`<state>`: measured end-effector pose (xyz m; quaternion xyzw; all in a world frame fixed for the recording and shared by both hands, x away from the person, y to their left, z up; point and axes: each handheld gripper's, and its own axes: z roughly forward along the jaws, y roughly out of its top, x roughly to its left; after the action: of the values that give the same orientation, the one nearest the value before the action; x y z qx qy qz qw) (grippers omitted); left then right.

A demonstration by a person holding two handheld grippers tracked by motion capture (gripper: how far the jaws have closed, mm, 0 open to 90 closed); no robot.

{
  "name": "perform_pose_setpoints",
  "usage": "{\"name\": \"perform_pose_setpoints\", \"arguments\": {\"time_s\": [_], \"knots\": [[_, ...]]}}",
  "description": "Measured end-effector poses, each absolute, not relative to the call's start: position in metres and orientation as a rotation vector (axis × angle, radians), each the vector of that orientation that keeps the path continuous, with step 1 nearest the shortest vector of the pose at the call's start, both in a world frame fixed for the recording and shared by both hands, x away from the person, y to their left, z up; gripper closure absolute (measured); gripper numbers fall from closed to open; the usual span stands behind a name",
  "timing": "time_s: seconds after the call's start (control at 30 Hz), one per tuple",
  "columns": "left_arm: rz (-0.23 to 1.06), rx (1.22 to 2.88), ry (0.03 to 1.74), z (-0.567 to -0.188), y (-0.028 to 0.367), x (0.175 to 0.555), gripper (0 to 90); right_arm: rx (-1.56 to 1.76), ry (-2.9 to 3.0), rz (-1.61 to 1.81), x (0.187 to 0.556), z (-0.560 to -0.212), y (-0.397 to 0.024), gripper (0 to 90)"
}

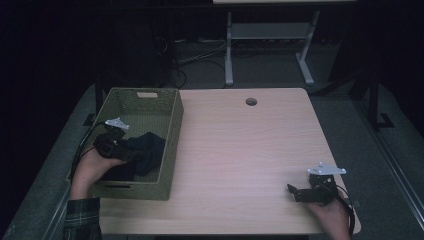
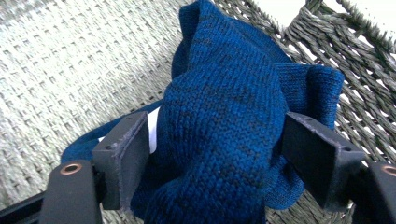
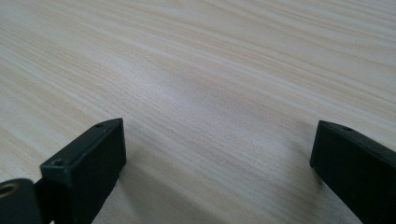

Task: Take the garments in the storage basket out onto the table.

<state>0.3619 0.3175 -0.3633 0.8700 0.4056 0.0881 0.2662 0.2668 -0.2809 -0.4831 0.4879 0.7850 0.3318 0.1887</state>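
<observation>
High view: the green woven basket sits at the near left corner of the table, and it serves as the reference for all positions below. A dark blue knitted garment lies bunched inside the basket, toward its near right side. The left gripper is lowered into the basket from the near left wall. Left gripper view confirms that a fold of the garment stands between the jaws, which are spread wide; both pads lie against the wool, but a firm pinch cannot be confirmed. The right gripper rests on the table well to the right of the basket, jaws spread on nothing.

Assessment: the step in hand is taking hold of the garment. The next move calls for closing fully on the fold, then lifting straight up over the basket wall without snagging the weave.
</observation>
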Motion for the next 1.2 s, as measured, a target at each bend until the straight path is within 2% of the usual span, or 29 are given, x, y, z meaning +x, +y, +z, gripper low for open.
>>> {"name": "perform_pose_setpoints", "arguments": {"time_s": [0.13, 0.17, 0.2, 0.47, 0.63, 1.0, 1.2], "knots": [[0.21, 2.348, 1.097, -0.365, 0.317, 0.362, 34.9, 1.373, 2.208, 0.933, 0.267, -0.483, -0.281, 3.2], [0.212, 2.356, 1.09, -0.365, 0.317, 0.363, 34.9, 1.372, 2.208, 0.933, 0.267, -0.483, -0.281, 3.2], [0.231, 2.368, 1.09, -0.365, 0.316, 0.363, 41.2, 1.373, 2.208, 0.933, 0.267, -0.483, -0.281, 3.2], [0.211, 2.414, 1.088, -0.365, 0.314, 0.364, 68.0, 1.372, 2.208, 0.933, 0.267, -0.483, -0.281, 3.2], [0.2, 2.401, 1.088, -0.361, 0.318, 0.363, 71.2, 1.373, 2.208, 0.933, 0.267, -0.483, -0.281, 3.2], [0.164, 2.478, 1.05, -0.334, 0.314, 0.369, 71.5, 1.373, 2.208, 0.933, 0.267, -0.483, -0.281, 3.2], [0.188, 2.504, 1.049, -0.32, 0.308, 0.369, 72.0, 1.372, 2.208, 0.933, 0.267, -0.483, -0.281, 3.2]]}}
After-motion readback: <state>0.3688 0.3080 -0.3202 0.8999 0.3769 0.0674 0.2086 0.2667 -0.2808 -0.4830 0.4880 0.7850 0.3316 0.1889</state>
